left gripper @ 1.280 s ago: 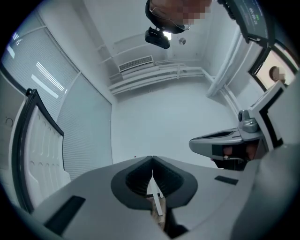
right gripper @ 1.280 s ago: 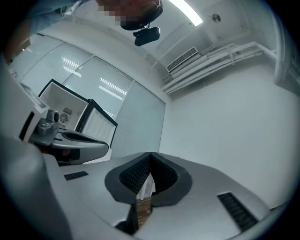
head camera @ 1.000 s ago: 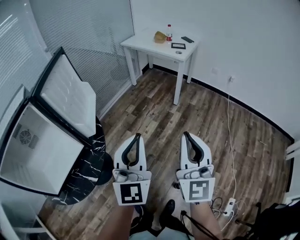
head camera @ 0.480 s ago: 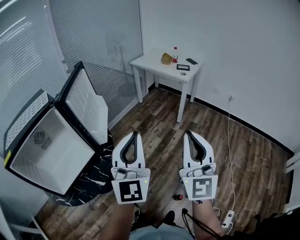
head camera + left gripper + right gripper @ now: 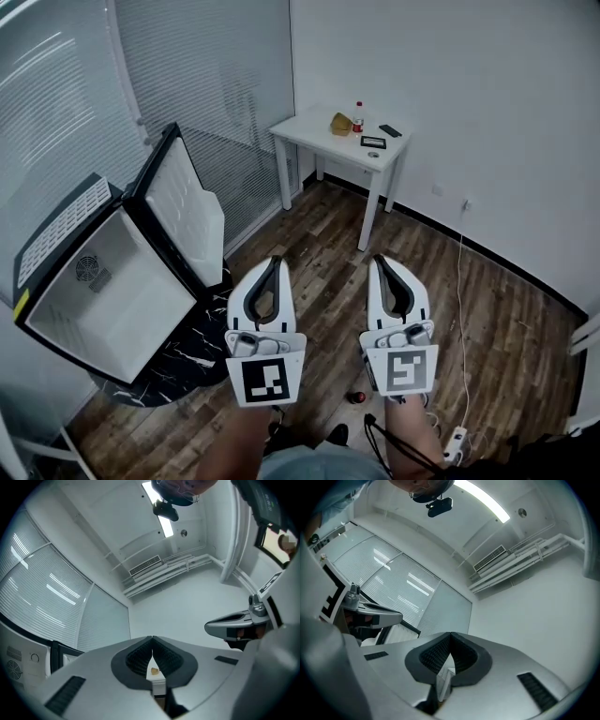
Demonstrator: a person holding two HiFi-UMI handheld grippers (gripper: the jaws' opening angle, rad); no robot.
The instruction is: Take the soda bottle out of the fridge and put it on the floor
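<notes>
1. Jaws pressed together, nothing between them, on both left gripper (image 5: 275, 261) and right gripper (image 5: 378, 258).
2. Fridge (image 5: 58, 230) at far left, door open.
3. Red-capped soda bottle (image 5: 356, 397) on the floor (image 5: 487, 309), near the person's feet.
4. White table (image 5: 319, 131) beyond.

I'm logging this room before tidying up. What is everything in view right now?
fridge: one, black with white inside, left, door open
stand: one, black marbled, under the fridge
table: one, white, far corner
bottle: one, red-capped, on the table
yellowish lump: one, beside the bottle
black flat items: two, on the table's right half
red-topped object: one, on the floor by the feet; too small to identify
power strip: one, white, floor, lower right
cable: one, white, running along the floor
left gripper: white, jaws shut, nothing held
right gripper: white, jaws shut, nothing held
</notes>
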